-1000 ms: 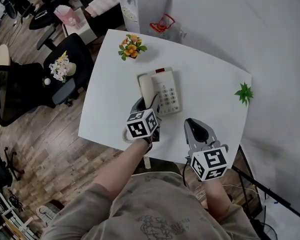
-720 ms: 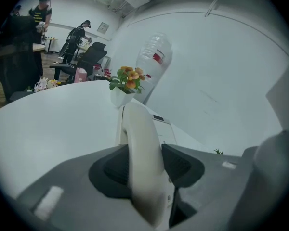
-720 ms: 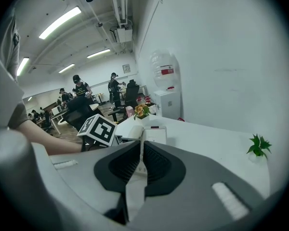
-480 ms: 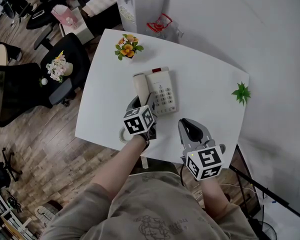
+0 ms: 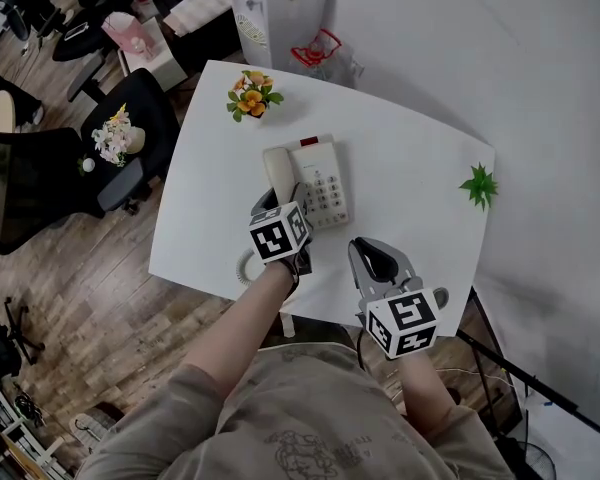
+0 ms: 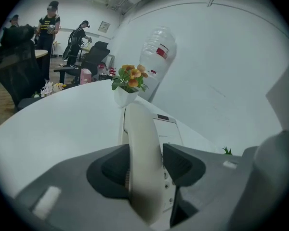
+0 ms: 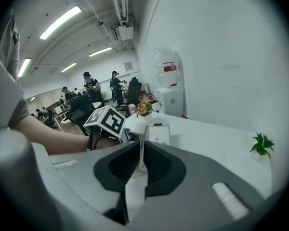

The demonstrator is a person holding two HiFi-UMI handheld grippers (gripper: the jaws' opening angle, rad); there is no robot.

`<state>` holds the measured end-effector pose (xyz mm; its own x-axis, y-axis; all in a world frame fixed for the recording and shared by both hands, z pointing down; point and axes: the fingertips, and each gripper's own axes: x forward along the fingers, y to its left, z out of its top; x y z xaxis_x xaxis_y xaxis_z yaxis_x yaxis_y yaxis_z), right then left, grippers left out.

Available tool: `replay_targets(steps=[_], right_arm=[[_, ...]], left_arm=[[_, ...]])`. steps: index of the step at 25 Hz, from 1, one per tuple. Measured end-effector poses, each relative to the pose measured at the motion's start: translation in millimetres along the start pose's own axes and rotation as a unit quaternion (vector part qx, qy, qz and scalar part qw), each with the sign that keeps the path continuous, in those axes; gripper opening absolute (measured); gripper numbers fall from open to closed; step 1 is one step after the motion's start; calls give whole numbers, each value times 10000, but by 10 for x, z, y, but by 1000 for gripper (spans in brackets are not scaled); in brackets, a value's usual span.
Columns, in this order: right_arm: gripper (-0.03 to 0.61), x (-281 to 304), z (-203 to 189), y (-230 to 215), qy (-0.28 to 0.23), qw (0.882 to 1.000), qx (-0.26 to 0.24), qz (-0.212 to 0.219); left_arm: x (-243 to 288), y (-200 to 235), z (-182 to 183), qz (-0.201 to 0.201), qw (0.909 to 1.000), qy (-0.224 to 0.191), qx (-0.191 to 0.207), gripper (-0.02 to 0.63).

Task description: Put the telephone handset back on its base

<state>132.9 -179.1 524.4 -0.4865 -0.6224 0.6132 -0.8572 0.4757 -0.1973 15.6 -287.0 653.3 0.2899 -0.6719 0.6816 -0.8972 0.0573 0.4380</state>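
The left gripper's (image 5: 276,204) cube is hiding the handset's (image 5: 277,171) near end, so I cannot tell whether it is seating fully. Its jaws are clamping the handset, which is lying along the left side of the base (image 5: 326,184). The right gripper (image 5: 372,258), nearly closed and empty, is hovering by the table's (image 5: 420,168) near edge.

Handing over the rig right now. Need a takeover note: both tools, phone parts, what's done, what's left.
Left tool: shut on the near end of the handset.
Right tool: shut, empty, over the table on the person's side of the base.
Handset: lies along the base's left side, over the cradle; I cannot tell if it is fully seated.
Done: handset brought to the base.
Left: confirm it sits, open the left tool, withdraw clear of the coiled cord.
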Motion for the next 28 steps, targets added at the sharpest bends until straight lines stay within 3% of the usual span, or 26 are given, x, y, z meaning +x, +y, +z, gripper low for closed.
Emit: replay_targets(steps=[6,14,18,21,28], right_arm=[[54,-13,-30,-13,32,10000,9,18],[54,-31,164,32,-275,9994,193,30],[52,-44,388,36,-530,9975,433,155],[52,-50,602,99,-744,9956,489,288],[51,-174,1239,240,-1313,9910,-79,247]], left_arm=[[-54,93,116,297,9986,-202,388,279],[-359,140,256,93,9971,-371,661,282],[-598,89,414,-229,9957,-477,754,282],[-870,118,615,-333,9911,-711,1077,282],[-1589,171,1066,-299,9724,-1309,1910,281]])
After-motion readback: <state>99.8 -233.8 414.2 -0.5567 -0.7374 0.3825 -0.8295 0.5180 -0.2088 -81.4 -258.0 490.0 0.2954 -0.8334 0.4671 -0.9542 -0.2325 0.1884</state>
